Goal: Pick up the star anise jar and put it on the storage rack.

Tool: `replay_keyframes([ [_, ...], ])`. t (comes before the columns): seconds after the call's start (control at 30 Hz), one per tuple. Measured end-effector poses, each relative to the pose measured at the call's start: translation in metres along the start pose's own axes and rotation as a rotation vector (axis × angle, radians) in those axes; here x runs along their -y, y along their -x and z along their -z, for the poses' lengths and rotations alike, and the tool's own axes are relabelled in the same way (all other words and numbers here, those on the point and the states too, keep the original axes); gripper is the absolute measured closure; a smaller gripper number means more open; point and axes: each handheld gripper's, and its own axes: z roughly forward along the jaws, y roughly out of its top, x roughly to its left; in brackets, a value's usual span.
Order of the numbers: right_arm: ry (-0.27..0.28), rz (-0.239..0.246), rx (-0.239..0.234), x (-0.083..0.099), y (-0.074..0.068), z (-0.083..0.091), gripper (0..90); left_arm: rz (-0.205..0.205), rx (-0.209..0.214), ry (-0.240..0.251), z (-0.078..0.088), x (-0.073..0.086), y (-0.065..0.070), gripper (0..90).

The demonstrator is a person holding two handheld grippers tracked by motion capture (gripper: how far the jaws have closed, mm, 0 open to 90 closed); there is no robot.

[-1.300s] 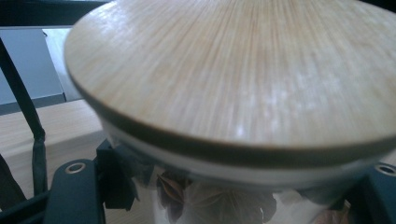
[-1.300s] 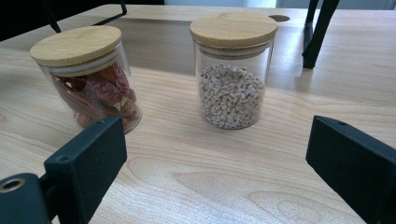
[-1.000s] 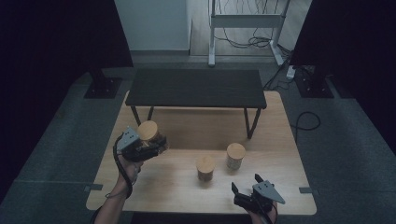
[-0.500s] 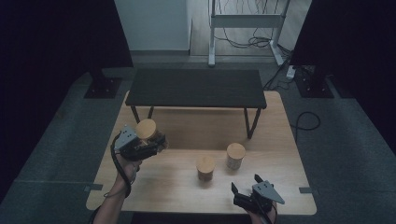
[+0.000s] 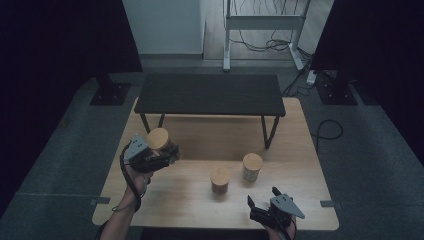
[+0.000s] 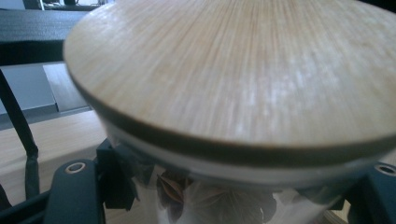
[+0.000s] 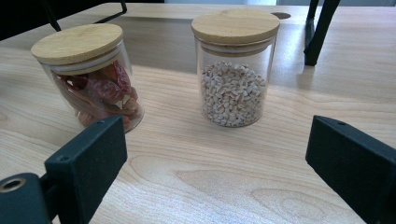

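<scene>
From the high view, the left gripper holds a glass jar with a bamboo lid lifted clear of the wooden table, just in front of the low black bench that stands on the table's far half. The grip sits on the glass below the lid, probably so the lid stays free and the jar stays upright. The right gripper rests low at the table's near edge, on the near side of the bench, its fingers spread wide and empty, likely waiting for its turn.

In the left gripper view, the held jar's lid looms large, with the fingers clamped on the glass on either side and dark dried contents inside.

In the right gripper view, the open fingers frame two standing jars: the chili jar and the grain jar, both short of the bench legs, side by side but apart
</scene>
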Motion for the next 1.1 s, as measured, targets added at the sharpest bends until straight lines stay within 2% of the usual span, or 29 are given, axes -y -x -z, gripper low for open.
replay_keyframes([
  [0.33, 0.001, -0.002, -0.001, 0.0, 0.0, 0.0, 4.9, -0.024, -0.004, 0.008, 0.001, -0.013, 0.004, 26.2],
  [0.73, 0.002, -0.005, -0.001, 0.0, 0.0, 0.0, 4.9, -0.033, -0.018, 0.012, 0.001, -0.024, 0.003, 26.2],
  [1.1, 0.002, -0.009, -0.001, 0.0, 0.0, 0.0, 4.9, -0.016, -0.028, 0.019, 0.0, -0.029, -0.002, 26.2],
])
